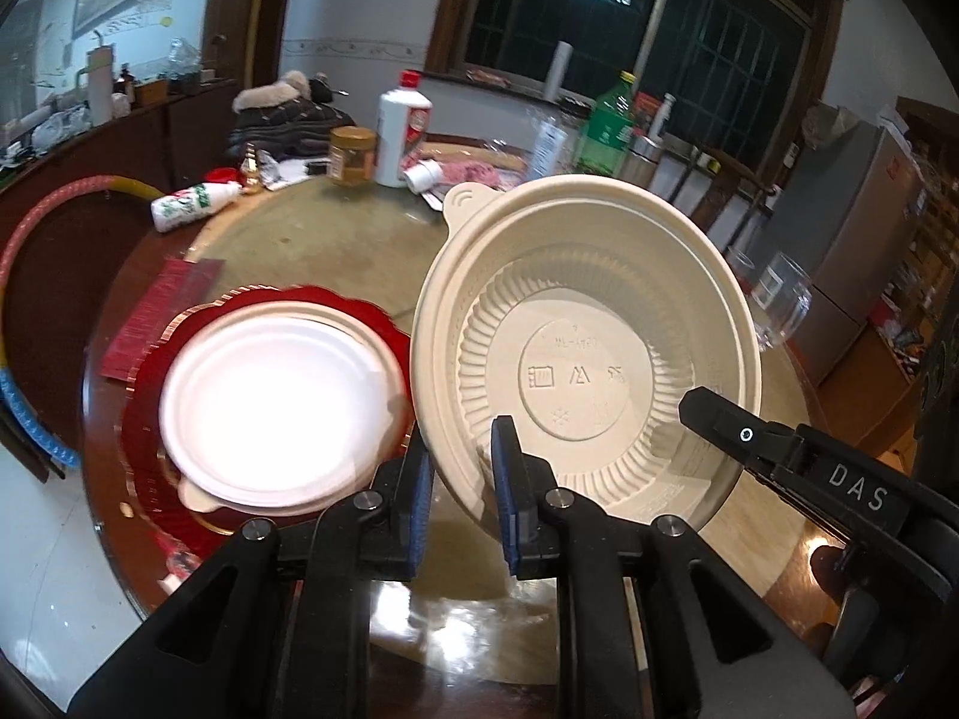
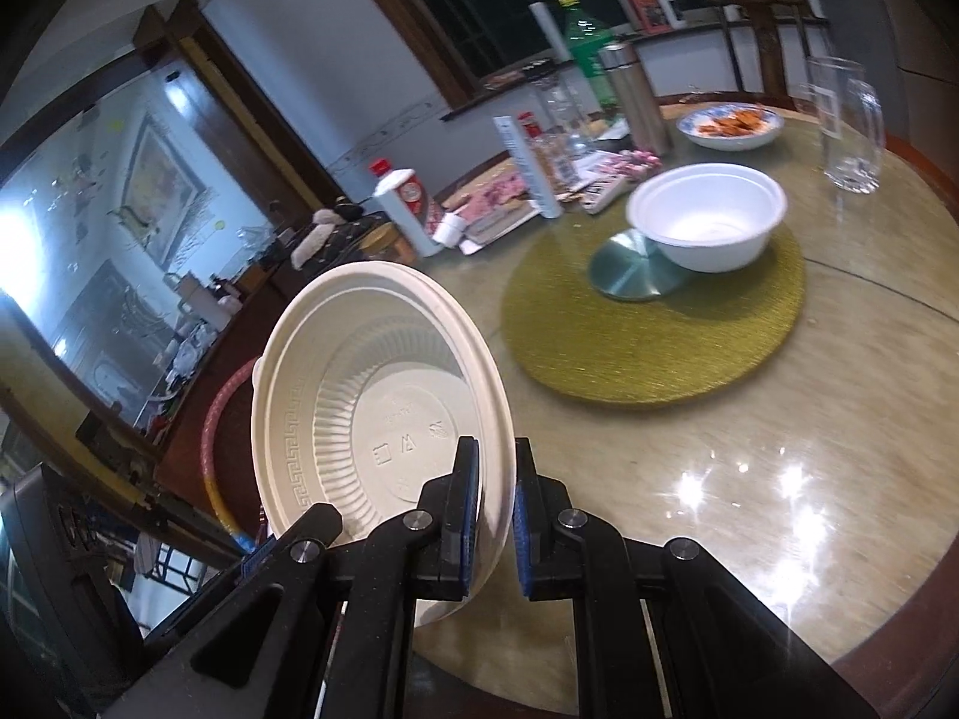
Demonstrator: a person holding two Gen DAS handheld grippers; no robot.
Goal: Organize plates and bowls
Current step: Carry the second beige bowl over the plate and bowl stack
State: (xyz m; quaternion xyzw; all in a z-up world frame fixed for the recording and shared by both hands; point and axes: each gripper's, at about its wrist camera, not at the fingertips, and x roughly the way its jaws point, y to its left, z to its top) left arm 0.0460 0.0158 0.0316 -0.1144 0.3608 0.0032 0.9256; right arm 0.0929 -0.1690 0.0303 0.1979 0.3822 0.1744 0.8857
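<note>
I stand at a round glossy table (image 2: 749,431) in a cluttered dining room with dark windows. Nearest me, my left gripper (image 1: 461,479) pinches the near rim of a beige bowl (image 1: 587,347), held tilted above the table, and my right gripper (image 2: 496,515) pinches the same bowl's rim on its right side. Left of it, a white plate (image 1: 270,395) lies on a red plate (image 1: 144,437). Farther right, a white bowl (image 2: 707,215) sits on a yellow-green mat (image 2: 653,347). Bottles (image 1: 401,129) crowd the far edge.
</note>
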